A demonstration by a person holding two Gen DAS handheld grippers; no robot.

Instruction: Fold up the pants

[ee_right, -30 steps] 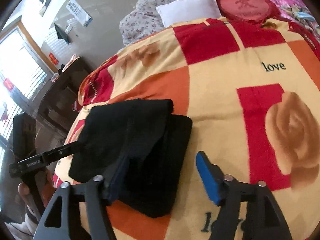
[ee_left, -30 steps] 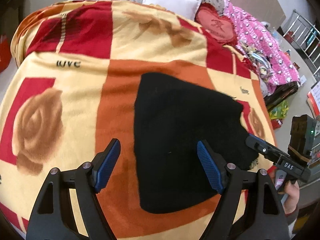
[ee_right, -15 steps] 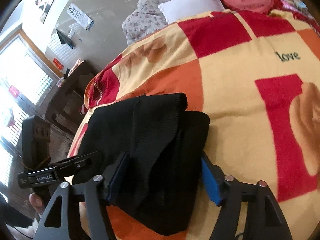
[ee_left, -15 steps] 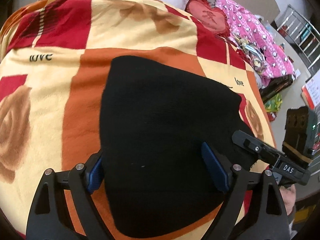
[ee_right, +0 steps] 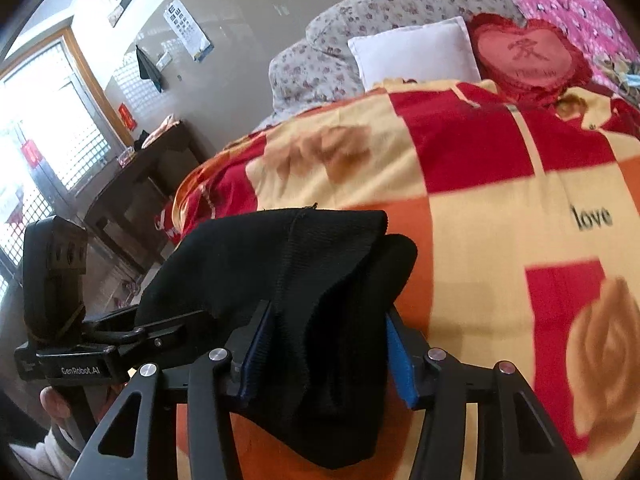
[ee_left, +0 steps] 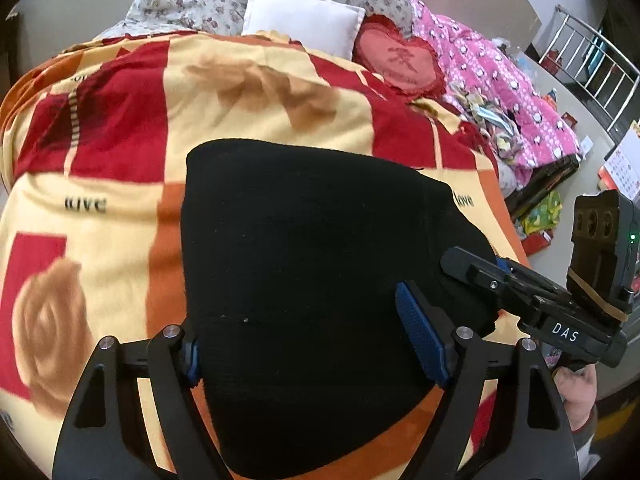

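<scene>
The black pants (ee_left: 304,264) lie folded into a thick stack on the patterned bed blanket (ee_left: 120,152). My left gripper (ee_left: 316,344) is open, its blue pads on either side of the stack's near end. My right gripper (ee_right: 324,360) is also open and straddles the other side of the pants (ee_right: 312,304), whose layered edges bulge between its fingers. The right gripper shows in the left wrist view (ee_left: 472,268) at the stack's right edge. The left gripper shows in the right wrist view (ee_right: 160,332) at the stack's left edge.
A white pillow (ee_left: 300,16), a red heart cushion (ee_left: 400,60) and a pink quilt (ee_left: 500,80) lie at the head of the bed. A dark side table (ee_right: 136,184) stands left of the bed. A metal railing (ee_left: 588,48) and floor clutter are on the right.
Both grippers have moved in over the folded pants, from beside the stack to straddling it. The right gripper's jaws have narrowed around the bunched fabric.
</scene>
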